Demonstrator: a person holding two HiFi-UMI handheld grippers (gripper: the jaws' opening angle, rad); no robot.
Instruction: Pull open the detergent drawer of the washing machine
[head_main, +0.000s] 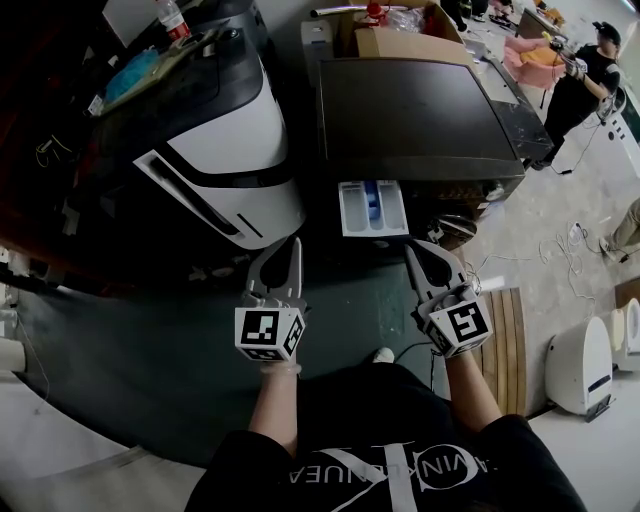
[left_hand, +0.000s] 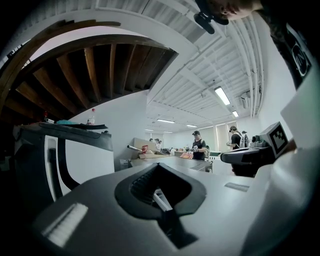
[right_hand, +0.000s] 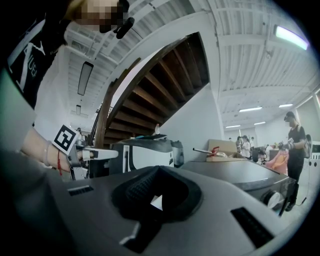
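Observation:
The washing machine (head_main: 420, 110) has a dark top and stands ahead of me. Its white detergent drawer (head_main: 372, 208) juts out of the front, pulled open, with a blue insert showing inside. My left gripper (head_main: 296, 245) hangs level a little left of and below the drawer, jaws shut and holding nothing. My right gripper (head_main: 414, 250) sits just below the drawer's right corner, apart from it, also shut and empty. In the left gripper view the closed left gripper (left_hand: 160, 167) points over the machine's top (left_hand: 170, 161). The right gripper view shows the closed right gripper (right_hand: 158, 171) and the machine's top (right_hand: 240, 172).
A white and black machine (head_main: 225, 150) stands left of the washer. A cardboard box (head_main: 405, 42) lies behind it. A person (head_main: 583, 82) stands at the far right. Cables (head_main: 560, 250), a wooden board (head_main: 505, 340) and a white appliance (head_main: 582, 365) are on the floor at right.

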